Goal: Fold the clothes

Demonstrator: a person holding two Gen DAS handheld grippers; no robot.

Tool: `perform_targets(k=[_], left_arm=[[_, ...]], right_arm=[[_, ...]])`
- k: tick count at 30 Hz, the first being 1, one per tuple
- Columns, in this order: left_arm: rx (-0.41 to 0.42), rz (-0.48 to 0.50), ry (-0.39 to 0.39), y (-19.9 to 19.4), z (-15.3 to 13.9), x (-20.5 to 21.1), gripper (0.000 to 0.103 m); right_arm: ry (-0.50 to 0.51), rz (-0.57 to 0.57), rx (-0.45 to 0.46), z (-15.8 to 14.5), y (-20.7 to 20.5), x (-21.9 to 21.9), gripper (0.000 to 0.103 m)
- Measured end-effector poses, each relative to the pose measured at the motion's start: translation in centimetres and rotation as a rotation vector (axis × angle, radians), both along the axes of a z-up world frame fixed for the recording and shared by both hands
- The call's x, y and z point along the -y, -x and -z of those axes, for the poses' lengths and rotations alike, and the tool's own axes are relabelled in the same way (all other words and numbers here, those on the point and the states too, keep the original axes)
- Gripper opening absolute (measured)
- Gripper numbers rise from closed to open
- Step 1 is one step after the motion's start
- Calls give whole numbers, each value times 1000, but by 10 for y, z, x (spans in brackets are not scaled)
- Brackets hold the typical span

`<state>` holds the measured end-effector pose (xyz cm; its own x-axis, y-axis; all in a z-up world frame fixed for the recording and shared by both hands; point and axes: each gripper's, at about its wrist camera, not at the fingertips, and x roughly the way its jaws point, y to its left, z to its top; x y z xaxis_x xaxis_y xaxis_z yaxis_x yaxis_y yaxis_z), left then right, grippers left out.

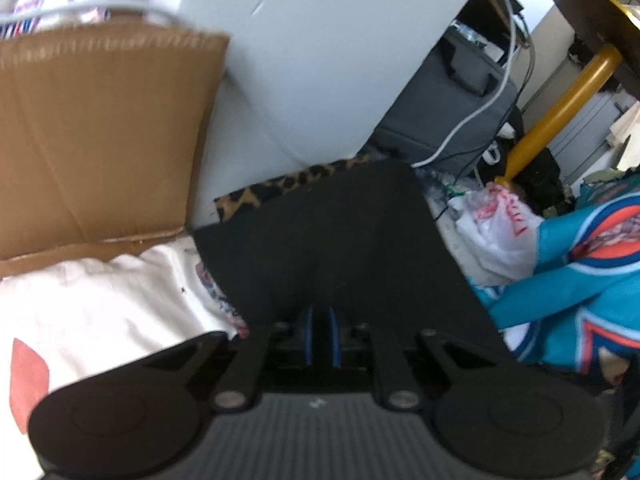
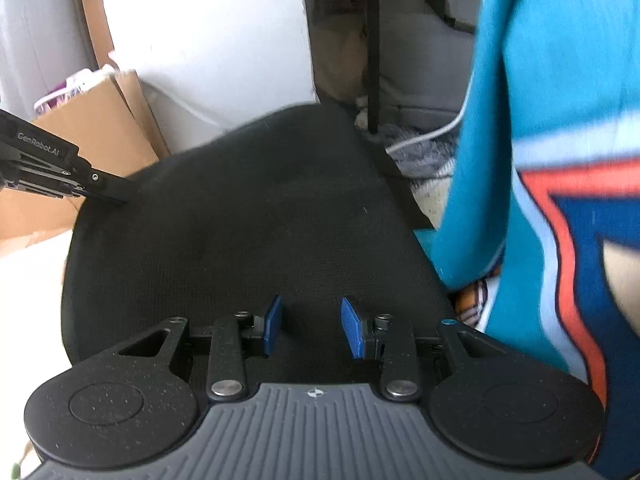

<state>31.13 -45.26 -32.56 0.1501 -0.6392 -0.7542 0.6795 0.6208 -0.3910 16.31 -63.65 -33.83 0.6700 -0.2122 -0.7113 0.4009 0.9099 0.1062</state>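
Left gripper (image 1: 320, 336): 2 blue pads nearly together, pinching the black garment (image 1: 340, 248) at its near edge, likely to carry a fold. Right gripper (image 2: 310, 326): jaws part-open over the same cloth, pads not pressing. Cardboard box (image 1: 96, 128) crowds the left edge, teal jersey (image 2: 540, 140) hangs close on the right; free room lies ahead toward the white wall (image 1: 320, 40).

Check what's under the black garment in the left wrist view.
A leopard-print fabric peeks out at the far edge of the black knit garment, and a cream printed shirt runs under its left side. Anything beneath the middle is covered.
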Motion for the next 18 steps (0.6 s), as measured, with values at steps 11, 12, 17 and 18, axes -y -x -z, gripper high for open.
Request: perform_targets(k=[11,12,17,18], left_arm=[[57,28,-27,-7,11,-4,3],[62,36,-37,-6,8,-6,3],[100,71,-71,6,-9,-22,3],[107,74,-70,9,-13,-25,3]], right_arm=[[23,23,-55,15,31,-2,40],[21,30,-64,16,35,0,40],[19,65,-90,14,56,0,40],[20,65,-86,11,59,-3,40]])
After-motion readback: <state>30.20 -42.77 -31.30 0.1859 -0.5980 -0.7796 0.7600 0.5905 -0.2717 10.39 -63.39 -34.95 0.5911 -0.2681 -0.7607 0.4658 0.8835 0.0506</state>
